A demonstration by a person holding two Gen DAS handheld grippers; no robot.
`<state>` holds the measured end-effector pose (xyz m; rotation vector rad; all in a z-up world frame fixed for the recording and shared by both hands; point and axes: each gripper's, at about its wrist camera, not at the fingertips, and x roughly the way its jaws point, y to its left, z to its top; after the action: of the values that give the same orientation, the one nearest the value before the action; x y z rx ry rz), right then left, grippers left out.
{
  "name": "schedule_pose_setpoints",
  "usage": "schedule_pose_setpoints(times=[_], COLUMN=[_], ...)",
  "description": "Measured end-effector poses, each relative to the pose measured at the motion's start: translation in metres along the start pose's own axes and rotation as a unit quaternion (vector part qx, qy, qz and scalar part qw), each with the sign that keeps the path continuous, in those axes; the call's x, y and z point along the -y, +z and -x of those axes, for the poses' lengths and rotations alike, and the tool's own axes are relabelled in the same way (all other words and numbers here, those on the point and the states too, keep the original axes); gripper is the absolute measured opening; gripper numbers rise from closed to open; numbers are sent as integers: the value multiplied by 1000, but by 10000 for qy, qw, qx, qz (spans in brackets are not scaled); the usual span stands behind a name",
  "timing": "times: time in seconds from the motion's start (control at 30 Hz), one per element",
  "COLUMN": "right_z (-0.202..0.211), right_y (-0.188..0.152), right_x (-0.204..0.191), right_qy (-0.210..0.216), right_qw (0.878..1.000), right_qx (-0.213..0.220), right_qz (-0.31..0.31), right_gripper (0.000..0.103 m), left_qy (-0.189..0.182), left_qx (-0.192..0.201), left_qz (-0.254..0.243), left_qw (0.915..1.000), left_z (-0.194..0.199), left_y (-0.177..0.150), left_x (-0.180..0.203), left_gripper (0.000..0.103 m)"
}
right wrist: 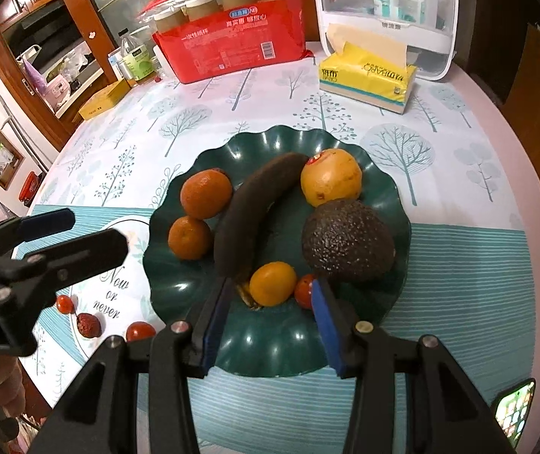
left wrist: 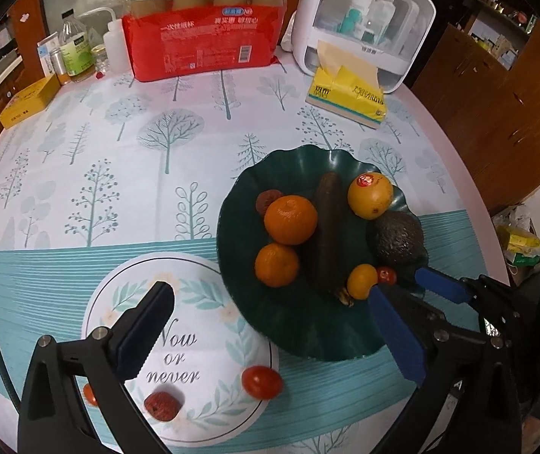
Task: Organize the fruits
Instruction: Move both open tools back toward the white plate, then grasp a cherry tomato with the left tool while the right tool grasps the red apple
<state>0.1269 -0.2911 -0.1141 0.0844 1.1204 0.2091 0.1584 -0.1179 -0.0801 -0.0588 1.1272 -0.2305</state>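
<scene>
We see the tabletop (left wrist: 126, 174) under a tree-patterned cloth, with a scalloped dark green plate (right wrist: 270, 344) toward its near right side. On the plate a blackened banana (right wrist: 249, 212) lies lengthwise through the middle. To its right sit a dark avocado (right wrist: 347, 240) and, behind it, a yellow-orange fruit with a red sticker (right wrist: 332, 178). To the banana's left sit two mandarins (right wrist: 205, 195), one behind the other. At the plate's near edge a small orange citrus (right wrist: 273, 283) rests beside a cherry tomato (right wrist: 304, 291).

Off the plate, on the round "Now or never" print, lie a second cherry tomato (left wrist: 262, 382), a wrinkled red date (left wrist: 162, 405) and another small tomato (right wrist: 64, 303), well apart from the fruit on the plate.

The left tongs (left wrist: 270, 325) stand wide apart over the print, gripping nothing. The right tongs (right wrist: 270, 314) hover partly apart at the plate's near edge, the small citrus just ahead of them, nothing pressed between the pads.
</scene>
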Motion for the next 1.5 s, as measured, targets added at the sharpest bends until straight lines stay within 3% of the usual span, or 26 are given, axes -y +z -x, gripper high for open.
schedule_pose_setpoints(times=[0.53, 0.87, 1.17, 1.5], right_z=[55, 75, 56, -1], right_y=[-12, -12, -23, -54], right_x=[-36, -91, -157, -191], right_qy=[-153, -140, -79, 18], right_qw=[9988, 9975, 9989, 9998], right_qx=[414, 628, 455, -77], right_qz=[-198, -285, 24, -182], right_gripper=[45, 45, 45, 45], left_qy=[-100, 98, 140, -21], left_qx=[642, 1079, 580, -354], left_qz=[-207, -578, -567, -977], left_qw=[9977, 9924, 9966, 9946], left_z=[77, 125, 112, 51], left_y=[-27, -40, -58, -92], left_x=[-30, -70, -120, -158], left_gripper=[102, 102, 102, 102])
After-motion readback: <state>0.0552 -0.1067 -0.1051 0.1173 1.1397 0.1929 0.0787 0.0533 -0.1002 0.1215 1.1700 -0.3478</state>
